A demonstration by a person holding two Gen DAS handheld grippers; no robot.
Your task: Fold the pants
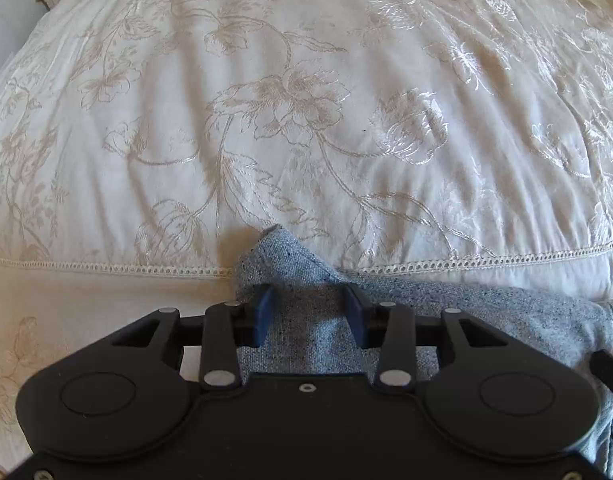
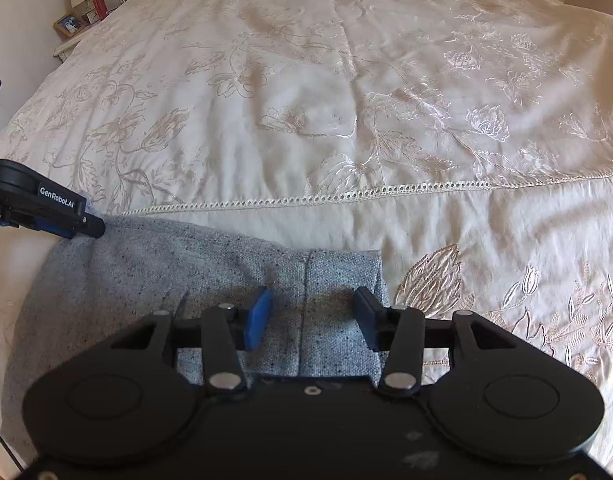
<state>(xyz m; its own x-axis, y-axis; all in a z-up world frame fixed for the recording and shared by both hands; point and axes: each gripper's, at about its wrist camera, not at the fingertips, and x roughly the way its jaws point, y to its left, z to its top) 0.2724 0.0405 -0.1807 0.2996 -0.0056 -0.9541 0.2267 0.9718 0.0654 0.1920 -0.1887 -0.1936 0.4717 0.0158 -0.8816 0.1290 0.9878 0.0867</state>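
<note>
- Left gripper (image 1: 309,300): jaws partly apart, straddling a raised corner of the pants (image 1: 306,344); whether the pads pinched the cloth could not be told.
- Right gripper (image 2: 312,306): jaws wide apart over the pants' (image 2: 226,272) right end, pads clear of the cloth, nothing held.
- Grey pants lay folded on the bedspread (image 2: 346,100) at its near edge, under both grippers.
- Long axis ran left to right, along the lace seam (image 2: 346,194); hemmed end to the right, in the right wrist view.
- Left gripper (image 2: 76,227) met the far left corner there.
</note>
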